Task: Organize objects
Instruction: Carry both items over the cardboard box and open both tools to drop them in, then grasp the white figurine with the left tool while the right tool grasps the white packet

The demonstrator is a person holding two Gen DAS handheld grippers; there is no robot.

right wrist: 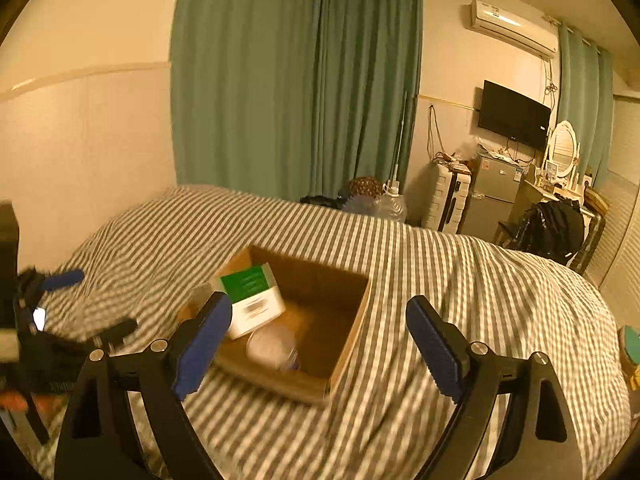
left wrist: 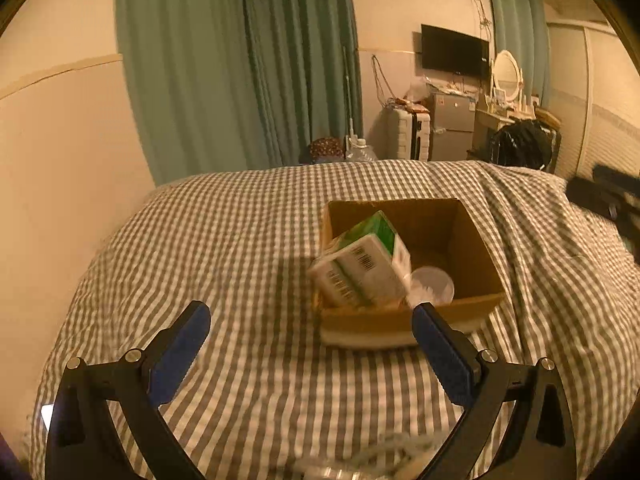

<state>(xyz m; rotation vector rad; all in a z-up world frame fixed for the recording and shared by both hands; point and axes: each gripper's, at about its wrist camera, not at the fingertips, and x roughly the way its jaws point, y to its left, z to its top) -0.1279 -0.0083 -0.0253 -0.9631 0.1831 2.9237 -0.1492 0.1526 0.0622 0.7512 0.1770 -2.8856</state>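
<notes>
A: Where do the task's things sit?

B: In an open cardboard box (left wrist: 472, 240) resting on the bed's grey-and-white checked cover (left wrist: 240, 248), toward the middle of the bed, nearer its right side in the left wrist view. A green-and-white carton (left wrist: 362, 264) leans tilted against the box's left wall, its barcoded face turned up and its top end poking above the rim. Just beside it, low in the box against the near wall, lies a clear plastic container (left wrist: 434, 282); what kind of container it is cannot be told.

A: And the claws?

B: The left gripper (left wrist: 312, 320) is released, its blue-padded fingers spread wide with nothing between them, hanging over the cover just short of the box's near left corner. The right finger's tip overlaps the box's near wall in that view; whether it touches cannot be told. The right gripper (right wrist: 320, 312) is likewise spread and empty, over the box's near side, its left pad in front of the carton.

A: Further out?

B: Green curtains (left wrist: 240, 64) hang past the bed's far edge. Beyond its far right corner stand a wall-mounted television (left wrist: 454, 52), a small fridge (left wrist: 452, 128), a white suitcase (left wrist: 408, 134) and a round mirror (left wrist: 506, 72).
</notes>
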